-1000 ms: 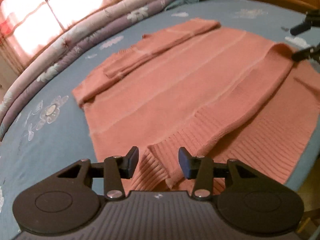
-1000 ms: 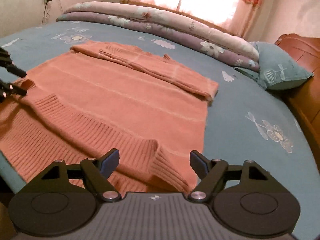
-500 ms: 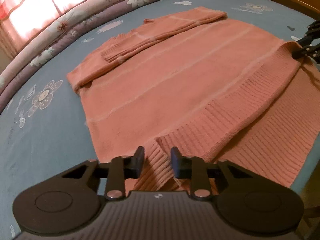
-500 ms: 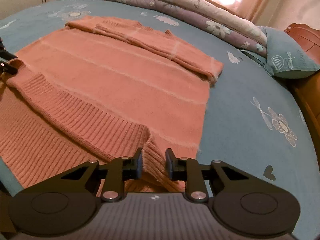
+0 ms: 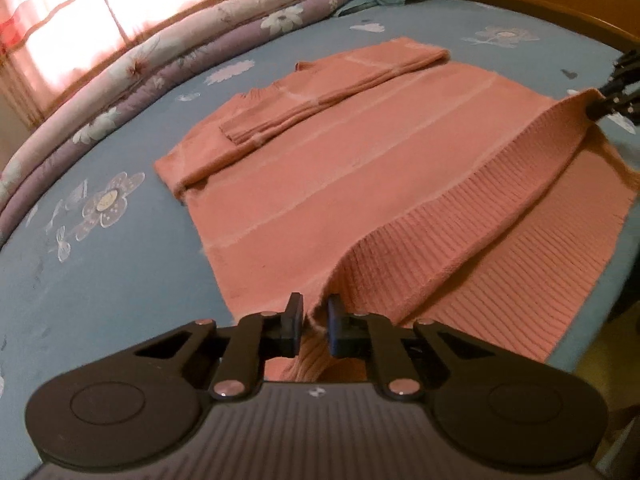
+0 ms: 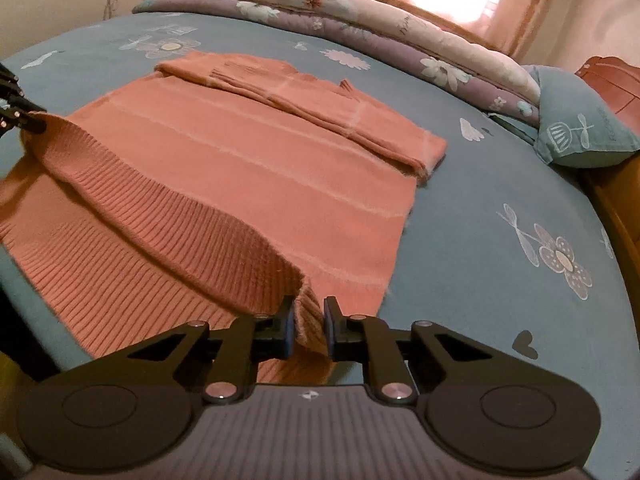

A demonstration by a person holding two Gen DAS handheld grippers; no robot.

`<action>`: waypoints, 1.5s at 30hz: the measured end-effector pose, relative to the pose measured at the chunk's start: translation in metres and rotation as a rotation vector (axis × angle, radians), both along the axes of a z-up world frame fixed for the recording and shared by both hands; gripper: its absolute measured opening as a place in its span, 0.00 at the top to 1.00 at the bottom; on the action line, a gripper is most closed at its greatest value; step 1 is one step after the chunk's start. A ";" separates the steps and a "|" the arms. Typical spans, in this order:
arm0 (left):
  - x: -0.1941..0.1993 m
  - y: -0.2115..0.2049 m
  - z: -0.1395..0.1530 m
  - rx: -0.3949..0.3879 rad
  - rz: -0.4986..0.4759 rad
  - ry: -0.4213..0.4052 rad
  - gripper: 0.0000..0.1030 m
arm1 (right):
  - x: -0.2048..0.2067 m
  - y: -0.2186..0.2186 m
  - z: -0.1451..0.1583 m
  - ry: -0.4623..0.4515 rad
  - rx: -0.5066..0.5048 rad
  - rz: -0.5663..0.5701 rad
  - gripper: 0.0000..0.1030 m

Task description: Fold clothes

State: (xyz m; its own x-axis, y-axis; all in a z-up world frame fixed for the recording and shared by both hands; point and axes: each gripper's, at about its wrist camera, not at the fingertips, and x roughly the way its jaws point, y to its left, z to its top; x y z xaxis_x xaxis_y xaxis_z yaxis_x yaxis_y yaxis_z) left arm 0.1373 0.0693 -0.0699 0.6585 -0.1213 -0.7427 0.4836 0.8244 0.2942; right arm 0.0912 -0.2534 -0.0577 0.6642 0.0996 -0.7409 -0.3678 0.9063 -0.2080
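Left claw (image 5: 314,322), at the bottom centre of the left wrist view, is closed to a narrow gap on one corner of the ribbed hem (image 5: 460,216) of the salmon-pink knitted sweater (image 5: 344,160). Right claw (image 6: 307,322), at the bottom centre of the right wrist view, is closed in the same manner on the opposite hem corner. Each claw also appears at the far edge of the other view, gripping its corner.

Position of the garment: the sweater lies spread on the blue floral bed sheet (image 6: 500,168), occupying the centre of both frames. The hem edge is raised off the bed between the two claws and forms a curved fold over the lower layer of knit, which lies flat toward the lower edge of the bed.

Progress assessment:
- Both sleeves (image 5: 332,92) lie folded across the upper body of the sweater, in the upper centre of the frame. That stage appears complete.
- The bottom-to-top fold appears in progress; the hem is lifted but not laid down.
- Remaining, by judgement: bring the hem up toward the sleeve band, lay it flat, release both claws. Whether a further fold is needed cannot be determined.
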 end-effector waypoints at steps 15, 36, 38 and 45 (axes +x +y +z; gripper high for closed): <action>-0.046 0.015 0.002 0.036 -0.044 0.015 0.92 | -0.037 -0.012 -0.009 0.126 -0.046 0.059 0.88; 0.033 -0.028 -0.025 0.001 -0.076 0.104 0.57 | 0.037 0.015 -0.005 0.112 0.072 0.086 0.39; 0.037 -0.026 -0.028 0.004 -0.070 0.121 0.57 | 0.041 0.013 -0.009 0.127 0.087 0.102 0.39; 0.041 -0.012 -0.025 -0.030 -0.035 0.154 0.91 | 0.035 0.019 -0.013 0.165 0.058 0.192 0.80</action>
